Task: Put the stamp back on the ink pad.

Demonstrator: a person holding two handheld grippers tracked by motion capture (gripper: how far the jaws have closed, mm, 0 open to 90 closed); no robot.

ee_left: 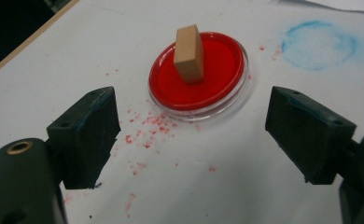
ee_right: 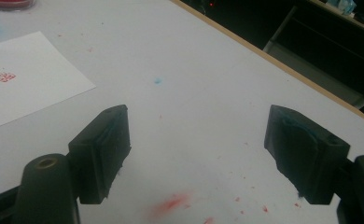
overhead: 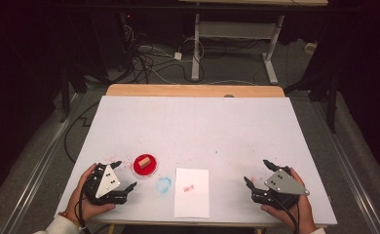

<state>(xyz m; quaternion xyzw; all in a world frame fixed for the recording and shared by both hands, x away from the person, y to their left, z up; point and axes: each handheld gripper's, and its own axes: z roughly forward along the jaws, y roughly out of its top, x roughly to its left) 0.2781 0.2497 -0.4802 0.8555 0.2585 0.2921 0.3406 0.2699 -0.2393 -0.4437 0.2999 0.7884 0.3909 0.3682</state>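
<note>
left gripper (ee_left: 189,135) wide open, aimed at stamp (ee_left: 189,53) standing upright in red ink pad (ee_left: 217,86) | right gripper (ee_right: 196,154) open, idle | risk: off-centre squeeze topples stamp, smears ink

open table (overhead: 193,122) — block (ee_left: 189,53) ahead

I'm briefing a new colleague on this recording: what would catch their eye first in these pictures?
The bright red ink pad with a small wooden stamp standing upright on it, just ahead of the open left tool. Then the white paper at the near table edge, bearing a red stamp mark, with a blue ink smudge beside it. The right tool rests open, apart from everything.
</note>
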